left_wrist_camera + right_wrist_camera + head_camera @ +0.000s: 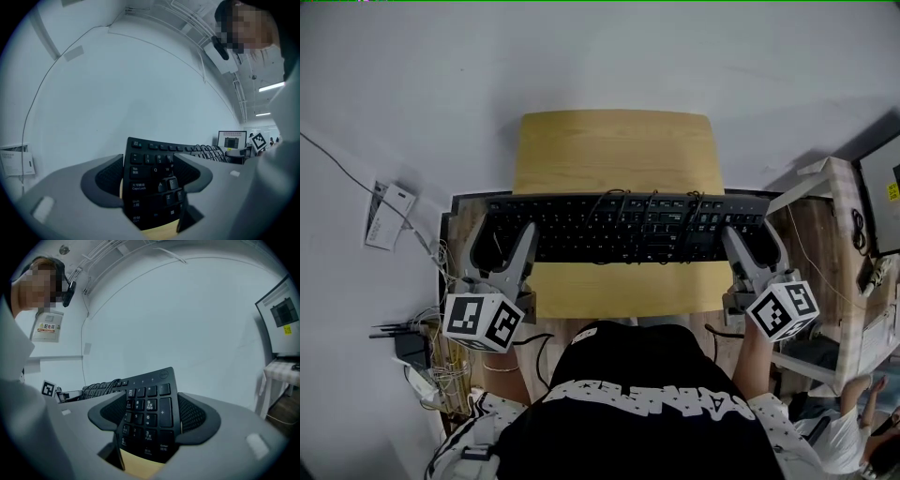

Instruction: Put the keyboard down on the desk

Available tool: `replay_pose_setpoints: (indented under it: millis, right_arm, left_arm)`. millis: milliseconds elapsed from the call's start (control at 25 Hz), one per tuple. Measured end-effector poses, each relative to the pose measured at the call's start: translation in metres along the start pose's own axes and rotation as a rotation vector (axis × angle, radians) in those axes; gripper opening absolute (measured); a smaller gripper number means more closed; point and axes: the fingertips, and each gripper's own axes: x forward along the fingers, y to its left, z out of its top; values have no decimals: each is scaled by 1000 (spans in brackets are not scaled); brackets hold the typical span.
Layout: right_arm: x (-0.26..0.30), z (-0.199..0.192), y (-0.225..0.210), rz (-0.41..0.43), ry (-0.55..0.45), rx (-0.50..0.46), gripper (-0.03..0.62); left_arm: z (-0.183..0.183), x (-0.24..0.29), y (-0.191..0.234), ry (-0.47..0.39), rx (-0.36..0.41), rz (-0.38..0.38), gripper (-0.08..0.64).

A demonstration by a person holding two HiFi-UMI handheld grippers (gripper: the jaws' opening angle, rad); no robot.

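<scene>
The wooden desk [614, 150] is narrower than the black keyboard [619, 230], which lies across its near part with both ends past the edges. If it is released off-centre, one end may tip down. The left gripper [506, 234] and the right gripper [748, 232] each grasp one end between their jaws. The loose cable [652, 204] coiled on the keys may slide off and catch. I cannot tell if the underside already touches the wood. The person's body hides the near edge of the desk.
</scene>
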Motion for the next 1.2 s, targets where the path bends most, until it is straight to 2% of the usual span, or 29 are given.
replay_pose_setpoints:
  millis: [280,800,1200]
  right_arm:
    - [4,-7,-5,-1,16,15,348]
    - [5,-7,-5,14,16,55,350]
    - [10,-14,-11,19,43,81,350]
  left_arm:
    - [-7,2,1,37,-2,11,313]
    - [8,-2,-4,55,42,19,313]
    - [4,1,-5,112,51,35,311]
